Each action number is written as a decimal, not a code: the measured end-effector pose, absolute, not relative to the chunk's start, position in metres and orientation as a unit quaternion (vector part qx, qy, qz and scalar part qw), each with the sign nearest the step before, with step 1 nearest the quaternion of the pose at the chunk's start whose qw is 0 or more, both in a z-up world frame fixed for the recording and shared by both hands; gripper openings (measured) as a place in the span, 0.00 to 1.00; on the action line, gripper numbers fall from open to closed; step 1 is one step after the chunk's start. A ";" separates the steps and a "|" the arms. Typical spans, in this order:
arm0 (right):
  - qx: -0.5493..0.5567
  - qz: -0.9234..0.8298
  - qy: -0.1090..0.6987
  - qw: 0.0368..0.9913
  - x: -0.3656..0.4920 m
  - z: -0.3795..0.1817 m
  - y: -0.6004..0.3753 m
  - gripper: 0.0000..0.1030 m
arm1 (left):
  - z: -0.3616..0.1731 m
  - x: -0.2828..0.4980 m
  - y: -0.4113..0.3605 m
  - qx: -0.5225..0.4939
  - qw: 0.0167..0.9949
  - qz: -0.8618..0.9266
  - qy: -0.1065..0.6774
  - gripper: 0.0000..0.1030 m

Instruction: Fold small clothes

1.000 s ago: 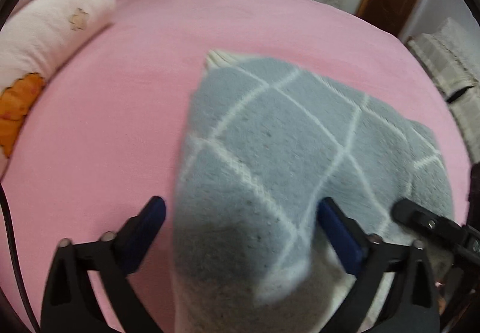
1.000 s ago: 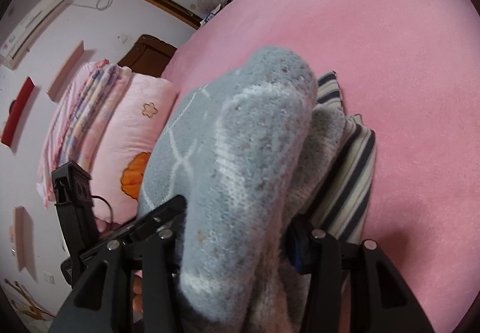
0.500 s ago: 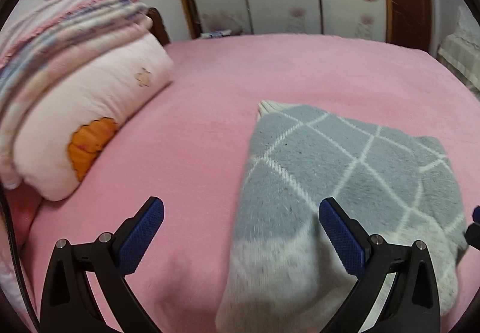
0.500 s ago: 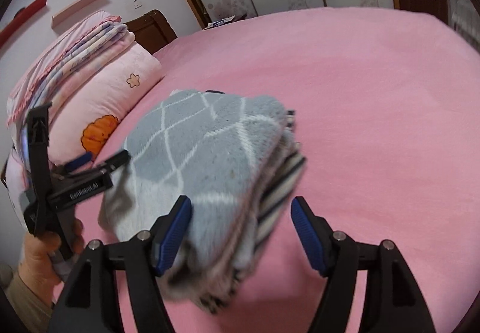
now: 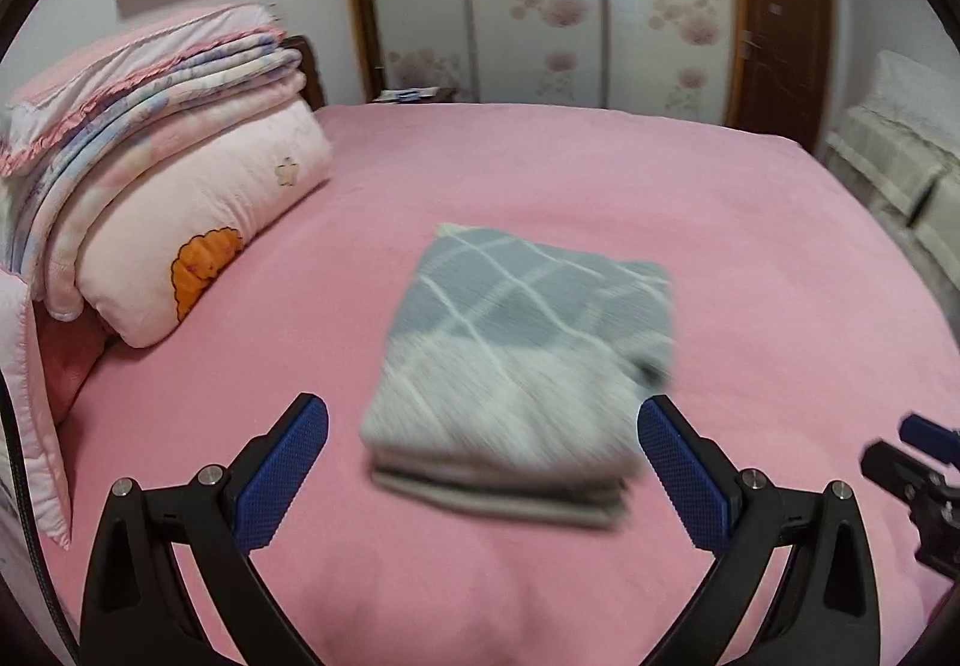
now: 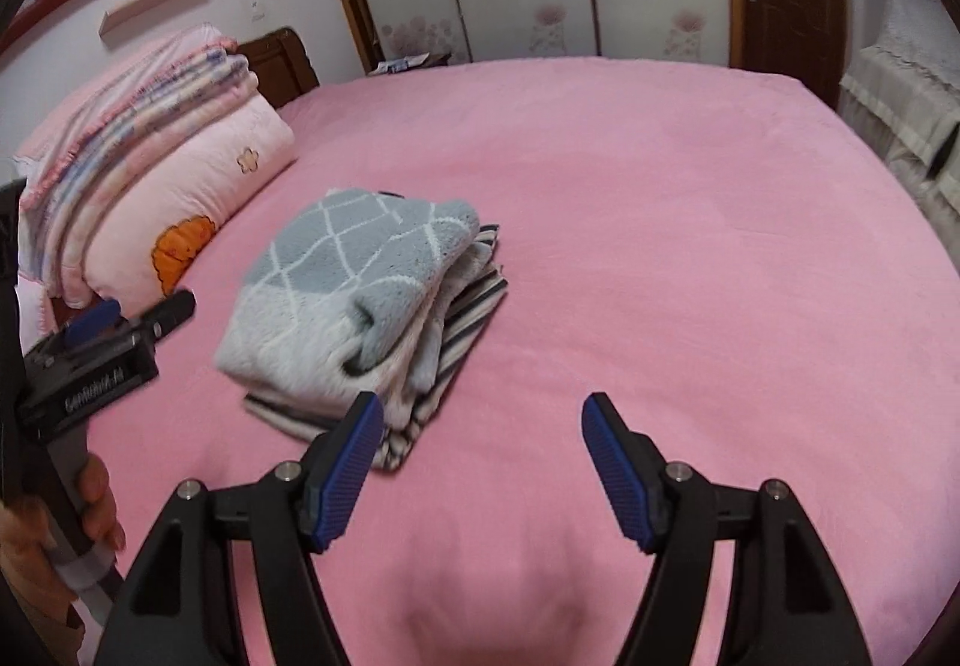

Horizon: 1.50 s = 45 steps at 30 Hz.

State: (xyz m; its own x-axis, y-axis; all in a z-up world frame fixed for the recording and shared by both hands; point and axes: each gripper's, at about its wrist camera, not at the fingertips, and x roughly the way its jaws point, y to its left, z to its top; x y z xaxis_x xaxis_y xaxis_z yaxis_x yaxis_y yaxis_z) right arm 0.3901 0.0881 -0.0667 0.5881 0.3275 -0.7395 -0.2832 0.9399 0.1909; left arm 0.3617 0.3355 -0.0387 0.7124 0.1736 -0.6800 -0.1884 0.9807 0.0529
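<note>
Fold judged finished: grey diamond-knit garment stacked on a striped one on the bed, ahead of both tools, left tool and right tool released and empty; next, probably another garment.

Both grippers are held angled downward with nothing between the fingers. The left gripper is spread wide; the right gripper, just opened, is likewise empty.
</note>
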 end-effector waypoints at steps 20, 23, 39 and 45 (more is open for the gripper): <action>0.041 0.096 0.358 0.928 0.192 -0.008 -0.028 0.67 | 0.019 0.162 0.199 -0.003 0.937 0.024 0.349 1.00; 0.043 0.091 0.350 0.931 0.174 -0.006 -0.036 0.67 | 0.020 0.145 0.189 -0.021 0.935 0.015 0.354 1.00; 0.038 0.066 0.319 0.945 0.110 0.016 -0.070 0.68 | 0.047 0.078 0.158 -0.040 0.943 -0.003 0.331 1.00; 0.040 0.064 0.315 0.946 0.091 0.024 -0.079 0.72 | 0.049 0.062 0.136 -0.023 0.941 -0.025 0.336 1.00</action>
